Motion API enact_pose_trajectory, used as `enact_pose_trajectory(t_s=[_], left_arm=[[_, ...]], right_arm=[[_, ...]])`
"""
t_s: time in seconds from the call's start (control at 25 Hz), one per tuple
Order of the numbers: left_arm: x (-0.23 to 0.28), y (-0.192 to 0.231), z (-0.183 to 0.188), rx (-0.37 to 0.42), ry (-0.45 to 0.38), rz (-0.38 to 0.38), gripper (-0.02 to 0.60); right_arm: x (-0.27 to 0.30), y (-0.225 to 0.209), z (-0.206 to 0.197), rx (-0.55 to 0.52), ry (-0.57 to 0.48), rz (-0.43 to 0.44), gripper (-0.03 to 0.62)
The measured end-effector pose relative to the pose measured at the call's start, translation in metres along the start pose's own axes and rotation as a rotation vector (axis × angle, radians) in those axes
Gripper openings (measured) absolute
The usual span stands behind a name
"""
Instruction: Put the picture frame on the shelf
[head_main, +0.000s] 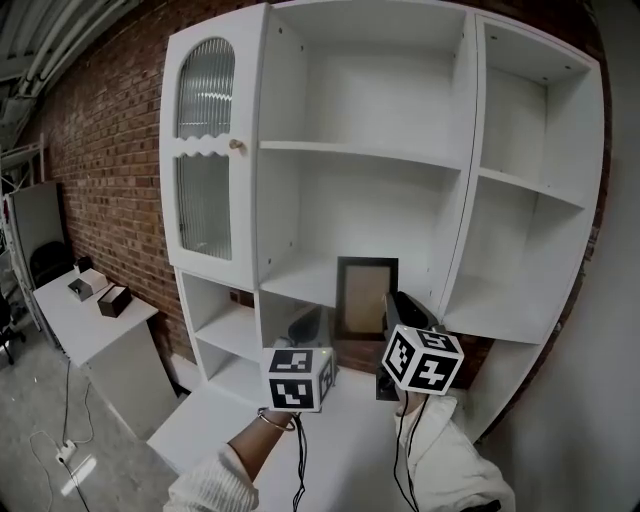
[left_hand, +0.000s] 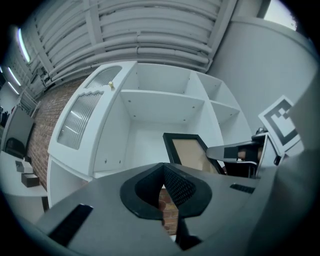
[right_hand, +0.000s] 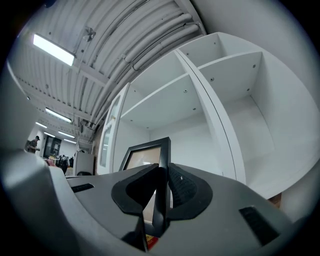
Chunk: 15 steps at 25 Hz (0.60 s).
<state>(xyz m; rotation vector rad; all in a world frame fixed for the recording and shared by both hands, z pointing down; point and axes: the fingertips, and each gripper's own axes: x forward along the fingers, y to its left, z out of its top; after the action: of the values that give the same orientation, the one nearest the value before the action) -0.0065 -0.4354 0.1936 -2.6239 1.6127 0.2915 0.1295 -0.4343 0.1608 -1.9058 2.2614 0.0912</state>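
Picture frame: one picture frame (head_main: 366, 297), black-edged, is held upright at the front of the middle compartment. Whether its lower edge rests on the board cannot be told.
Tongs: two are seen, one in each hand.
Right tongs: the right tongs (right_hand: 162, 172) are clamped on the frame's right edge, which is pinched between both pads.
Left tongs: the left tongs (left_hand: 163, 172) are closed pad to pad with nothing gripped, and are held just left of the frame.
Marker cubes: two are counted, one on each pair of tongs.
Shelf unit: one white shelf unit (head_main: 470, 150) is set against a brick wall (head_main: 110, 130).
Door: one door (head_main: 205, 160) is fitted at the upper left, with two ribbed glass panes and one knob (head_main: 237, 145).
Table: one white table (head_main: 90, 325) is seen far left.
Boxes: two small boxes (head_main: 114, 300) are carried on the table.
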Motion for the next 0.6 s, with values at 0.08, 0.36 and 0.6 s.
enact_pose_trajectory(t_s=[0.08, 0.36, 0.6], left_arm=[[0.007, 0.006, 0.005, 0.011, -0.007, 0.001, 0.006], [0.039, 0.027, 0.015, 0.013, -0.003, 0.012, 0.006], [0.062, 0.041, 0.01, 0.005, 0.03, 0.026, 0.006]], right_arm=[[0.01, -0.001, 0.003, 0.013, 0.002, 0.0, 0.074], [0.053, -0.007, 0.003, 0.053, 0.046, -0.001, 0.074], [0.093, -0.012, -0.002, 0.057, 0.116, -0.014, 0.074]])
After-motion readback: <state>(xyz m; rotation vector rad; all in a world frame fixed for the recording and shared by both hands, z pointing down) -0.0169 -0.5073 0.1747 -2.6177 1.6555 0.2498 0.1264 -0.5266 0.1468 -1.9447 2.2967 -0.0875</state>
